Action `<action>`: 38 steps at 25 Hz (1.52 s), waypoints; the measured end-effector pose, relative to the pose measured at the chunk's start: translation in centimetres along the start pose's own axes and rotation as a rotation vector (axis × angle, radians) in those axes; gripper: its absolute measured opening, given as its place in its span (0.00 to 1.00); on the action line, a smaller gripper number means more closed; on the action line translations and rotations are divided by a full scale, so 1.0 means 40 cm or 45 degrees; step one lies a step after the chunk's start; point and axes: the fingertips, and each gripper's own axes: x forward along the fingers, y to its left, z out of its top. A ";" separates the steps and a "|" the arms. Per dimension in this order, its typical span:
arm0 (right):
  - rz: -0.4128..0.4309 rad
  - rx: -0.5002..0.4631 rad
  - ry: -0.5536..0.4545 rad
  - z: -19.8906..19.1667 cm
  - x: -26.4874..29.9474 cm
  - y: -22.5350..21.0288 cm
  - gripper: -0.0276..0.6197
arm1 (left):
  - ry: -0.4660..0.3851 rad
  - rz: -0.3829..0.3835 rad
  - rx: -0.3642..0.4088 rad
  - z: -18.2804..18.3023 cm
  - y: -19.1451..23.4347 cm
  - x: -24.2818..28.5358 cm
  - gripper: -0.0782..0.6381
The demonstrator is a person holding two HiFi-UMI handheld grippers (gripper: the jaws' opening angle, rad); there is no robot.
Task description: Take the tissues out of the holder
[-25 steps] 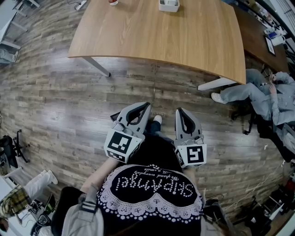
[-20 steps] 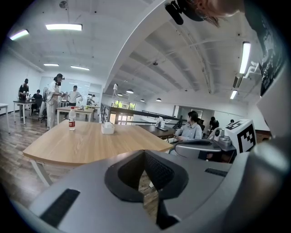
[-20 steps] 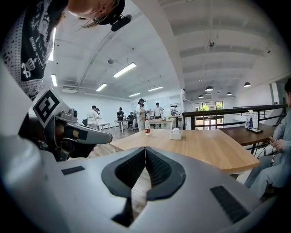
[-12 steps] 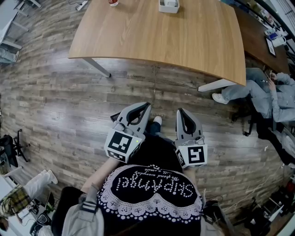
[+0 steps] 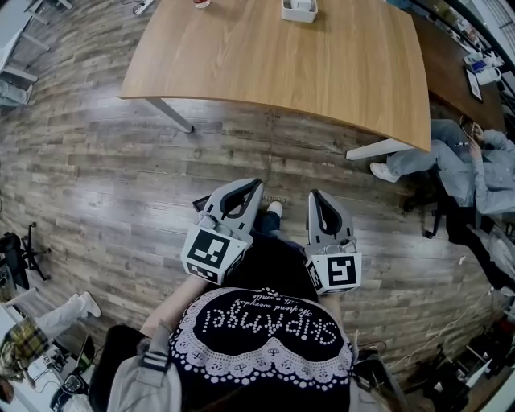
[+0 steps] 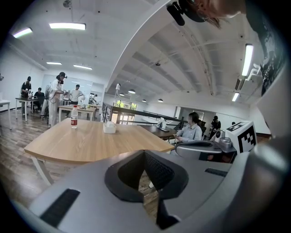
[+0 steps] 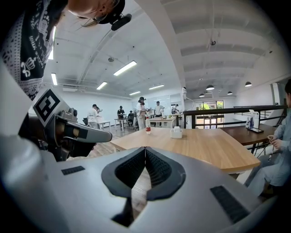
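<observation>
The white tissue holder (image 5: 298,8) stands at the far edge of the wooden table (image 5: 322,76), with white tissue showing in its top. It also shows small in the left gripper view as the holder (image 6: 109,128) and in the right gripper view as the holder (image 7: 176,132). My left gripper (image 5: 255,184) and right gripper (image 5: 315,195) are held side by side close to my body, over the floor and well short of the table. Both point toward the table. Both are shut with nothing between the jaws, as the left gripper (image 6: 144,152) and right gripper (image 7: 145,149) show.
A bottle with a red label (image 6: 74,122) stands on the table to the left of the holder. A seated person (image 5: 467,165) is at the right beside a darker desk (image 5: 451,56). White table legs (image 5: 170,116) stand at the near corners. Several people stand far off (image 7: 141,109).
Both grippers have stayed where they were. Only the seated person at the right has shifted a leg slightly.
</observation>
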 end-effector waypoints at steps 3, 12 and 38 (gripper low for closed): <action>0.002 -0.001 0.005 -0.001 0.000 0.004 0.06 | -0.001 0.006 -0.011 -0.003 0.004 -0.004 0.12; 0.011 -0.011 -0.018 0.007 -0.006 -0.023 0.06 | -0.021 0.029 -0.039 0.002 -0.009 0.012 0.12; -0.030 -0.037 -0.048 0.021 0.059 -0.125 0.06 | -0.041 -0.030 -0.005 0.042 0.001 0.129 0.12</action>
